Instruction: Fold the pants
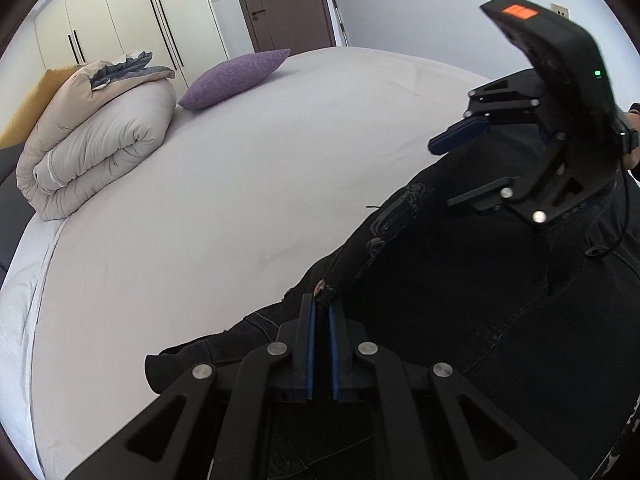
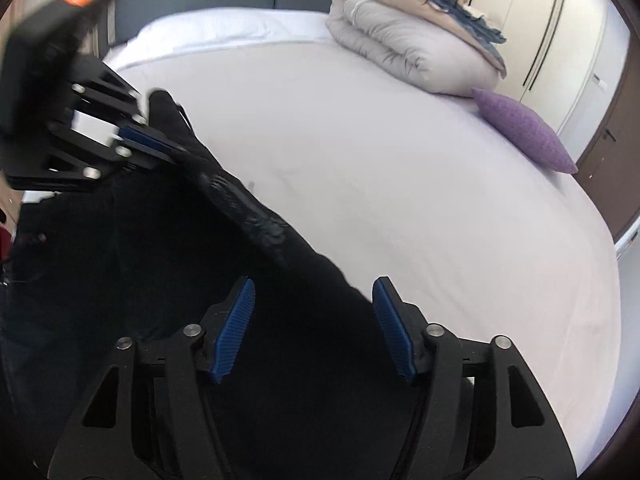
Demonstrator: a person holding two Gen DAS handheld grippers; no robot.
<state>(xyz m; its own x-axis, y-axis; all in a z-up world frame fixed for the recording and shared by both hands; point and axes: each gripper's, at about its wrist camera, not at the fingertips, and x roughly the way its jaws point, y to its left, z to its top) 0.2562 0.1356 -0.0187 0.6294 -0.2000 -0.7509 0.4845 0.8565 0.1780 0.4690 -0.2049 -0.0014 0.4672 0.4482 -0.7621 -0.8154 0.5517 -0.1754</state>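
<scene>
While left gripper (image 1: 322, 312) pinches pants (image 1: 460, 300), right gripper (image 2: 314, 312) seemingly agape

It was a bedroom in a home, with a big bed (image 1: 240, 184), a rolled-up blanket (image 1: 96, 148), a purple pillow (image 1: 236, 78), tall white closets (image 1: 132, 12) and a brown door (image 1: 284, 4).

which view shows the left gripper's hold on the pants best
The left wrist view: the left gripper has its jaws shut on the black pants edge, seen close. In the right wrist view it is blurred at the frame's left, though fabric visibly hangs from it.
</scene>
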